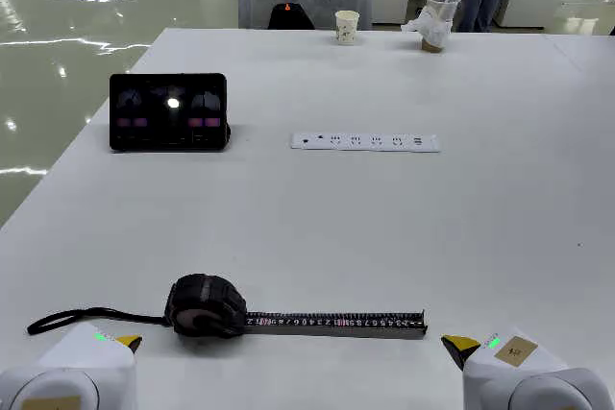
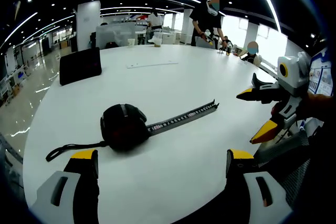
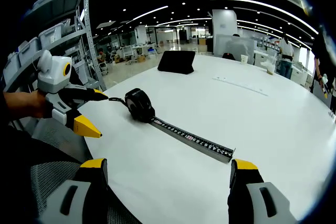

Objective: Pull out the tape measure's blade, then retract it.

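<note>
Left tool (image 2: 161, 158), right tool (image 3: 169, 163), both agape, extended tape measure (image 1: 205, 305) between

The tape measure (image 1: 205, 305) is black, its blade (image 1: 336, 321) dark with pale numerals and some red — the table (image 1: 384, 218) plain white. Left gripper (image 2: 161, 156) and right gripper (image 3: 168, 164) — white, yellow-tipped.

Tablet (image 1: 168, 110), power strip (image 1: 365, 142) and paper cup (image 1: 346, 26) stand apart.

Open-plan lab office: bin shelving (image 3: 55, 22), strip lights (image 3: 257, 1), glossy floor (image 1: 77, 2).
</note>
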Demonstrator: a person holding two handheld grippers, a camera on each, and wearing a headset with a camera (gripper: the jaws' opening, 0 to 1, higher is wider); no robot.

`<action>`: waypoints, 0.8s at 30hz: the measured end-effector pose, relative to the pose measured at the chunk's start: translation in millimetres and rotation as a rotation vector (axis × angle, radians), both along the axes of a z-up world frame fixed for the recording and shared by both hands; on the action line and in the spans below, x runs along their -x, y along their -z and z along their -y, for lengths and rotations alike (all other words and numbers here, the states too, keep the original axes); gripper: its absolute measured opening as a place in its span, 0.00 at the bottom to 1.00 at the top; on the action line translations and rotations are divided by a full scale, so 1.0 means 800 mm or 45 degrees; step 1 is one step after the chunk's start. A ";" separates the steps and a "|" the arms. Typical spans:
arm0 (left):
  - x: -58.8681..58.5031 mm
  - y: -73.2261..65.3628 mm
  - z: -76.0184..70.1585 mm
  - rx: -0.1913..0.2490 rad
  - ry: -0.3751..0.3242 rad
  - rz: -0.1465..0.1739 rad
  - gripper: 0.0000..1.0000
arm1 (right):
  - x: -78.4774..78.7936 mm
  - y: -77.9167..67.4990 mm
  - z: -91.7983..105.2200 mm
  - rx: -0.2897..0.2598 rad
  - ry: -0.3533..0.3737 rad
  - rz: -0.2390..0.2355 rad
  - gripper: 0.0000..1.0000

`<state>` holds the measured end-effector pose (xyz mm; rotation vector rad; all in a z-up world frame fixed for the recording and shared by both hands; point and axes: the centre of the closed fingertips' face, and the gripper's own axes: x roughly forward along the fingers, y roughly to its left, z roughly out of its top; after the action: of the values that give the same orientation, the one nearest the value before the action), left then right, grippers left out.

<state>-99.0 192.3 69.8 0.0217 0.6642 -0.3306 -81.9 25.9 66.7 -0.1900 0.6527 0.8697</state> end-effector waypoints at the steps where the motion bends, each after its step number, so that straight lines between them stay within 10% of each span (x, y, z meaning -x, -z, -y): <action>1: -0.001 0.000 -0.001 0.000 -0.004 0.000 0.99 | 0.001 0.001 0.000 0.003 -0.005 -0.004 0.97; 24: -0.010 0.012 -0.005 0.000 -0.039 -0.035 0.98 | 0.000 0.009 0.006 0.038 -0.081 -0.041 0.91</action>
<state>-90.8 196.2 60.5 0.0068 0.6911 -0.3022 -81.9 21.0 59.1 -0.2249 0.6931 0.9262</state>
